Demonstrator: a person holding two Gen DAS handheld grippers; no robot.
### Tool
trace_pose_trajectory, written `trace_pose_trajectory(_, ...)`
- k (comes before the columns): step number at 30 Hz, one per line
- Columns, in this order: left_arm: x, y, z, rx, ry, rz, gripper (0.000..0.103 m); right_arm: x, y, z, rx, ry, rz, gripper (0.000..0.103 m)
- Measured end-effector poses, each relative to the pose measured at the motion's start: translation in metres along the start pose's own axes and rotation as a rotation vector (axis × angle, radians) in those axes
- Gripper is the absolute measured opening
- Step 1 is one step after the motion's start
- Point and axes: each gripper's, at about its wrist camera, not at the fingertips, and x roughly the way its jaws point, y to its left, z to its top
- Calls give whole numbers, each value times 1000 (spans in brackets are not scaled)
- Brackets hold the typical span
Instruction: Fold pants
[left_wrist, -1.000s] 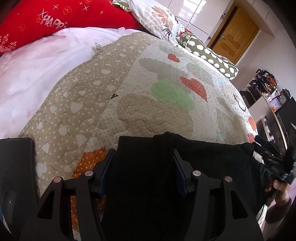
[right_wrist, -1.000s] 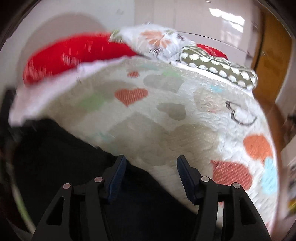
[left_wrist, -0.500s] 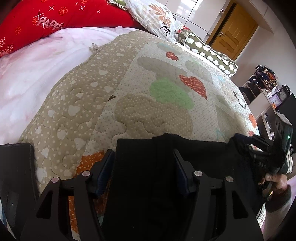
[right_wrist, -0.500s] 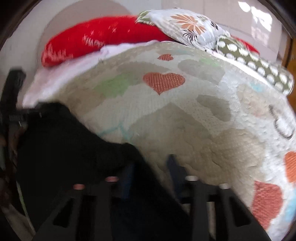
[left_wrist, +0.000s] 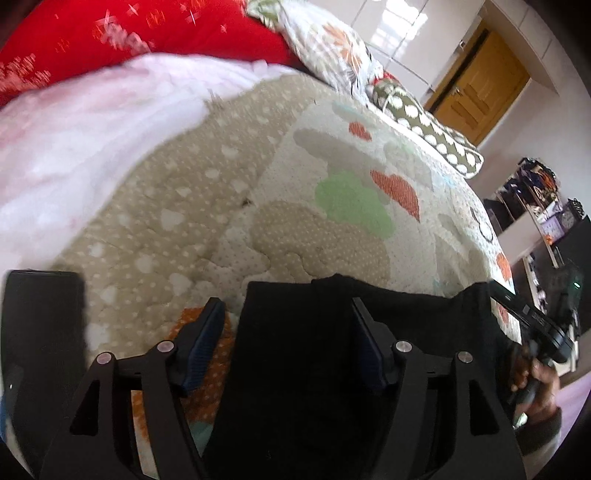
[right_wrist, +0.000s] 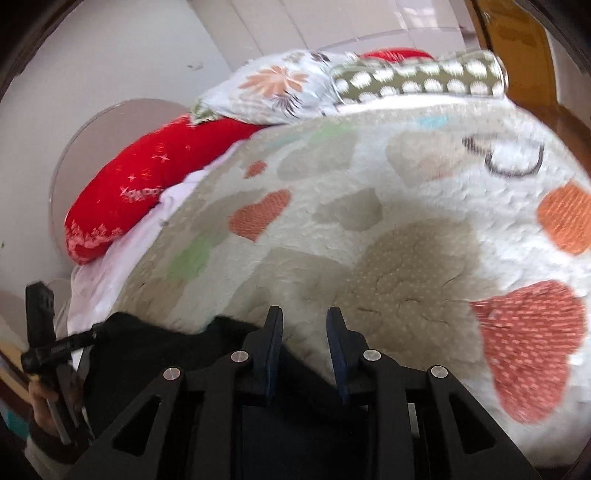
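Black pants lie at the near edge of the quilted bed. In the left wrist view my left gripper is open, its jaws straddling the pants' left edge, with nothing gripped. My right gripper shows there at the pants' right corner. In the right wrist view my right gripper has its jaws narrowed to a small gap over the quilt, with the pants below and to its left. No cloth shows between the fingertips. The left gripper shows at the far left.
A heart-patterned quilt covers the bed. A pink blanket, a red pillow, a floral pillow and a dotted bolster lie at the far end. A dark box sits left. Shelves and a door stand right.
My right gripper has narrowed its jaws from wide open and moved along the pants' right edge. The left gripper has stayed open over the pants, shifting only slightly.
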Motion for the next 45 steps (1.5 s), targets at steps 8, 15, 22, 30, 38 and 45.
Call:
trace_pose_trajectory(8,-26,-7,9,1,-87,38,73,5,75,-13,-224,47,-26,45)
trace_pose_trajectory(15,-1,-28,0,91,-34,73,73,42,65,-14,-170,104,-30,5)
trace_pose_trajectory(22,33,-23,10,62,1,162,75,60,39,-10,-68,92,-59,4)
trace_pose_trajectory(30,21,-19,5,43,-7,143,75,35,38,-11,-55,73,-77,10)
trace_pose_trajectory(38,-22,-38,-14,118,-67,133,75,-21,62,-43,-168,70,-86,45)
trace_pose_trajectory(45,-35,-60,-44,195,-86,135,75,-29,85,-86,-207,114,-64,46)
